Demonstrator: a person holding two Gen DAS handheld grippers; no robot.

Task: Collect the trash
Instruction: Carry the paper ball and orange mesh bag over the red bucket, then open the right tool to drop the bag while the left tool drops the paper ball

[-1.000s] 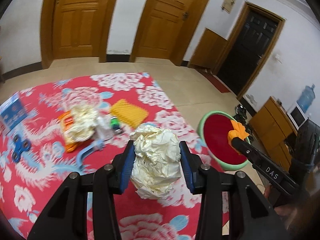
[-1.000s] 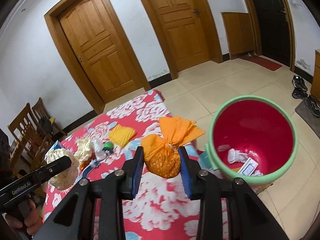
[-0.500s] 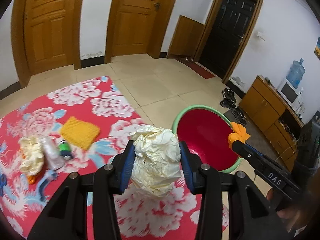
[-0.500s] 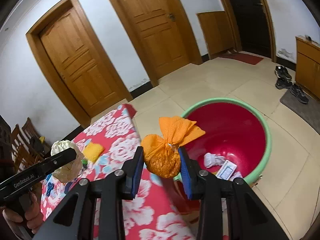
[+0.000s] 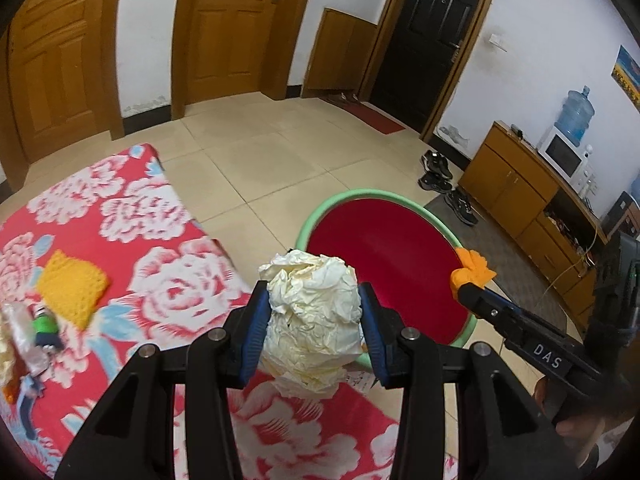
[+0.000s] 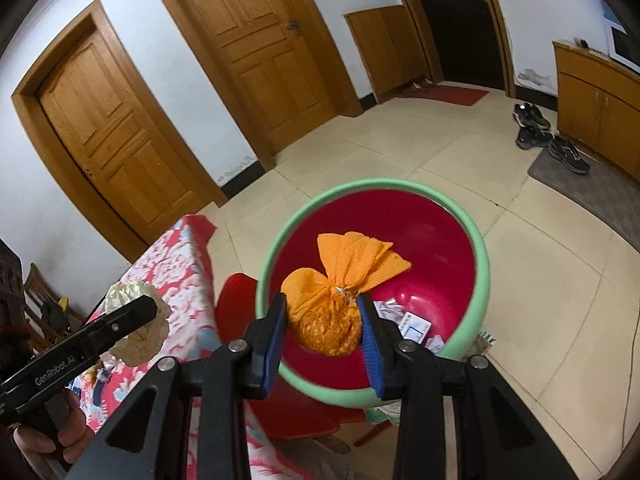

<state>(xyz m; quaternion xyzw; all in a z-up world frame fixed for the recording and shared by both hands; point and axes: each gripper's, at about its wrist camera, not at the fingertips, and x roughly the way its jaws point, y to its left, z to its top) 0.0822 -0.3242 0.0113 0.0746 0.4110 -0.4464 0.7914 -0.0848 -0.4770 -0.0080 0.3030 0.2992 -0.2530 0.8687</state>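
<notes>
My left gripper (image 5: 313, 326) is shut on a crumpled cream paper ball (image 5: 314, 316), held over the table's right edge beside the bin. The red bin with a green rim (image 5: 394, 258) stands just off the table. In the right wrist view my right gripper (image 6: 323, 326) is shut on a tied orange mesh bag (image 6: 332, 300), hanging above the bin's (image 6: 424, 280) open mouth. White scraps and a small box (image 6: 414, 326) lie on the bin's bottom. The left gripper with the paper ball (image 6: 138, 326) shows at the left of that view.
The table wears a red floral cloth (image 5: 168, 280) carrying a yellow knitted square (image 5: 72, 286), a small green item (image 5: 44, 326) and wrappers at the far left. A red stool (image 6: 240, 292) sits under the bin. Shoes (image 5: 440, 172), a wooden cabinet (image 5: 516, 188) and doors lie beyond.
Both grippers have swung right, away from the table's clutter toward the bin. The orange bag now hangs over the bin's mouth and the paper ball has reached the table's edge.
</notes>
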